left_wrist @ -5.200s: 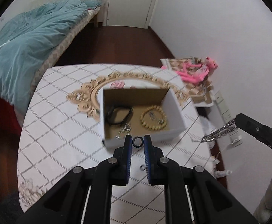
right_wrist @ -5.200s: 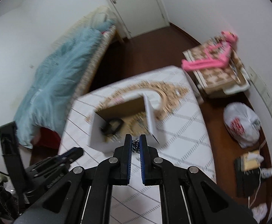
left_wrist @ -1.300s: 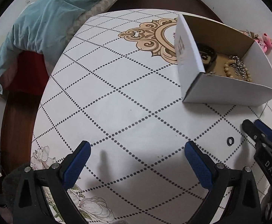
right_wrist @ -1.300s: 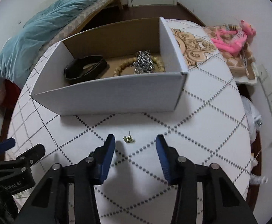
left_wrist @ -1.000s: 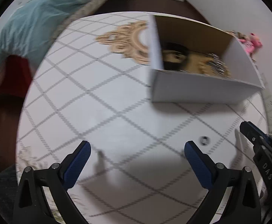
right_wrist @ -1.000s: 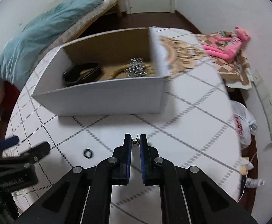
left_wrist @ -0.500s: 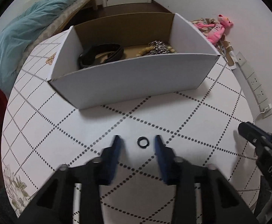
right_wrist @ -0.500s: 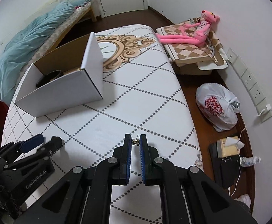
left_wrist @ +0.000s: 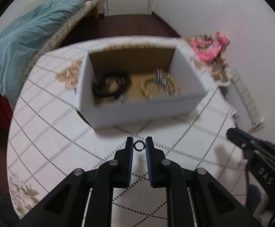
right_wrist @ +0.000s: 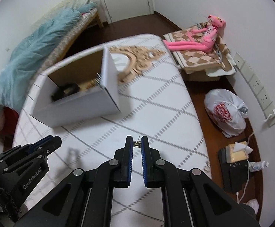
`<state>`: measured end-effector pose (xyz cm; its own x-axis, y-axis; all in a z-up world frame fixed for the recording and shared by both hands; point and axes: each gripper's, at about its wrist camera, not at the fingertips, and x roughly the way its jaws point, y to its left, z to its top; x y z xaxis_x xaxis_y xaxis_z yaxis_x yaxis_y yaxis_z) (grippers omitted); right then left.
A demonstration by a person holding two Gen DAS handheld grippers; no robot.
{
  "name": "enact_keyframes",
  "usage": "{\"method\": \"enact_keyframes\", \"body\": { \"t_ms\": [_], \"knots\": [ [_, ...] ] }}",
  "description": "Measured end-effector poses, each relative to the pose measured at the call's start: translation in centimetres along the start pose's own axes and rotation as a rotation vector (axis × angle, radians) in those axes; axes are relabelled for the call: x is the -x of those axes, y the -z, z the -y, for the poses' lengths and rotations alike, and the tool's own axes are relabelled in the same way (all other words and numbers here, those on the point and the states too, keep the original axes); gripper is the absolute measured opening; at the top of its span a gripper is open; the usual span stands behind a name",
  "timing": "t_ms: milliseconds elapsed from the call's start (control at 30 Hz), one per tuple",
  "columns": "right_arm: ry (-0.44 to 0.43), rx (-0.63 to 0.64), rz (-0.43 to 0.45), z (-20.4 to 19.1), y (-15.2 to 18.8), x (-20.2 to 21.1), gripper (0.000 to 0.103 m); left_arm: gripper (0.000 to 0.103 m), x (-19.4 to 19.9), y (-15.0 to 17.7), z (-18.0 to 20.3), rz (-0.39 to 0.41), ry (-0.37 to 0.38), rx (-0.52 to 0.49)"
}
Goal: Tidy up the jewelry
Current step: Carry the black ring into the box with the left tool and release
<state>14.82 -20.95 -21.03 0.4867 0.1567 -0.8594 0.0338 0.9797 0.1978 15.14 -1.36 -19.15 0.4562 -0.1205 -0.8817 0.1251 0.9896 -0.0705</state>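
Note:
My left gripper (left_wrist: 139,145) is shut on a small dark ring (left_wrist: 138,145) and holds it above the table, just in front of the white cardboard box (left_wrist: 143,111). The box holds a black bracelet (left_wrist: 111,85), a beaded bracelet (left_wrist: 159,87) and silver chain pieces. My right gripper (right_wrist: 137,143) is shut on a tiny metal earring (right_wrist: 137,143), above the table to the right of the box (right_wrist: 77,107). The left gripper also shows at the lower left of the right wrist view (right_wrist: 43,145).
The table (right_wrist: 156,104) has a white cloth with dotted diamonds and a gold ornament (right_wrist: 137,58). A bed with a teal duvet (left_wrist: 24,37) lies at the left. A pink plush toy (right_wrist: 199,36), a white plastic bag (right_wrist: 226,111) and wall sockets are at the right.
My left gripper closed on the dark ring and lifted it off the cloth. My right gripper, still shut on the earring, turned a little back toward the box.

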Motion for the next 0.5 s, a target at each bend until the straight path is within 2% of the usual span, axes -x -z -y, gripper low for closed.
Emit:
{"method": "enact_keyframes", "body": {
  "t_ms": [133,267,500],
  "knots": [
    [-0.101,-0.005,0.017,-1.9,-3.4,0.8,0.009,0.010,1.6,-3.6,-1.9,0.012,0.072,0.044],
    [-0.180,0.007,-0.010,-4.0,-7.6,-0.6,0.009,0.010,0.7,-7.3,-3.6,-0.022,0.124,0.063],
    [-0.218,0.024,-0.171,-6.3,-12.3,-6.5,0.009,0.011,-2.5,-11.4,-5.9,-0.114,0.143,0.107]
  ]
}}
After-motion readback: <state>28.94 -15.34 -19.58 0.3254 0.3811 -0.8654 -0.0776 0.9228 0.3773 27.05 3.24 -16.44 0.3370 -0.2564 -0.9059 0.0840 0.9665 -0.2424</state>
